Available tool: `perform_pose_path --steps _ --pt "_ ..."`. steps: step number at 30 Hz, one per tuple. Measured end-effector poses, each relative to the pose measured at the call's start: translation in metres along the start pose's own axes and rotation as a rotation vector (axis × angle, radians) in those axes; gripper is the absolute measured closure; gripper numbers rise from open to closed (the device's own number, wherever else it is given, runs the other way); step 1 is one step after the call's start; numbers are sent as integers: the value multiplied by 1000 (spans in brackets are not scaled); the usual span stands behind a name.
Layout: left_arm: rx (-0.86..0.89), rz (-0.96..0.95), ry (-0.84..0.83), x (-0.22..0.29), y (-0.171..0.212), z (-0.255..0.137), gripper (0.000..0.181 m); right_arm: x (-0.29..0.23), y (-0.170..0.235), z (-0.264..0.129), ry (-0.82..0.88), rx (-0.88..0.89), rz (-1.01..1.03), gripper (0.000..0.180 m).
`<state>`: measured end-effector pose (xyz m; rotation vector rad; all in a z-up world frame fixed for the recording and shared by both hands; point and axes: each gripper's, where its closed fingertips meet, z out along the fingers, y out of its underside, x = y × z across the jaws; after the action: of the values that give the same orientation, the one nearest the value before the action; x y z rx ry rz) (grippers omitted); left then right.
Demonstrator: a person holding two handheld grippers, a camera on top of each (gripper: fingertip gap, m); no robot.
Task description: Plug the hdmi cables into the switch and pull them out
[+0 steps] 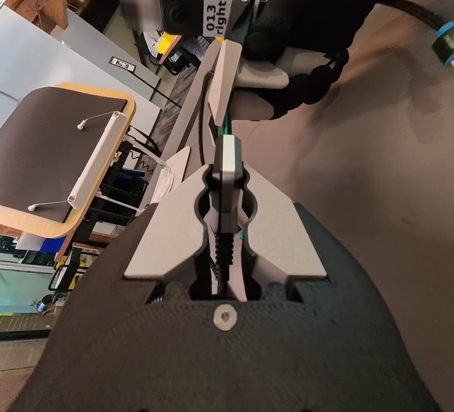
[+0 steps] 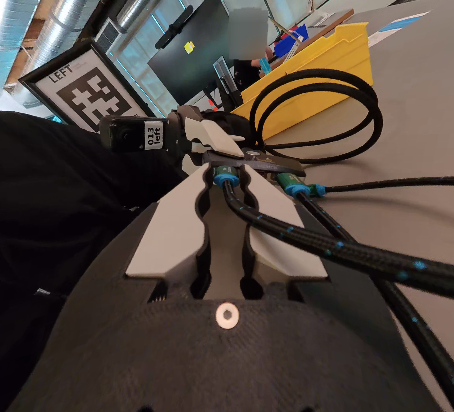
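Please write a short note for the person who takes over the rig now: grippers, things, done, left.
Left gripper: shut on the switch, holding it steady.
Right gripper: around the green HDMI plug seated in the switch; grip not certain.
A second green plug sits in the next port; cables trail over the grey table.
Done: both look plugged in. Left: pull them out.

Your left claw [image 1: 227, 174], pale grey fingers on a black printed body, fills the lower centre of its own view, closed tight on what it grips. Your right claw [image 2: 227, 171] sits lower centre in its view, its fingers [image 2: 177, 216] a narrow gap apart, tips either side of what lies between them. A black-gloved hand [image 1: 307, 31] holds it, upper right of the left view.
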<state>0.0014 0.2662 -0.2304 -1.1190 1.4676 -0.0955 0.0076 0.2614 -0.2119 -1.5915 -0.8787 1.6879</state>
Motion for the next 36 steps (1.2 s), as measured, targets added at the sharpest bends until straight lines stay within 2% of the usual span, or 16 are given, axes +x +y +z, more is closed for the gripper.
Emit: perform_pose_path --steps 1,3,8,18,19,24,25,30,33,36 --pt "1 1 3 1 0 0 162 0 4 1 -4 -20 6 160" --pt "-2 18 13 5 -1 1 163 2 16 7 17 -92 -4 140" --pt "3 22 17 8 0 3 163 -2 16 3 -21 -91 -15 160" --pt "-57 1 63 17 16 12 160 11 27 2 45 -123 -41 160" --pt "-82 -24 84 18 21 14 156 12 28 2 56 -132 -62 160" --pt "-259 -208 242 23 45 22 92 12 37 9 104 -194 -189 160" --pt "-284 -250 279 24 48 21 85 11 36 9 104 -189 -201 160" --pt "-423 -328 495 44 57 17 68 9 42 12 111 -214 -271 160" --pt "-420 -410 635 54 46 15 68 8 46 13 120 -234 -310 160" --pt "-482 -450 732 59 50 13 51 7 49 14 123 -248 -337 160"
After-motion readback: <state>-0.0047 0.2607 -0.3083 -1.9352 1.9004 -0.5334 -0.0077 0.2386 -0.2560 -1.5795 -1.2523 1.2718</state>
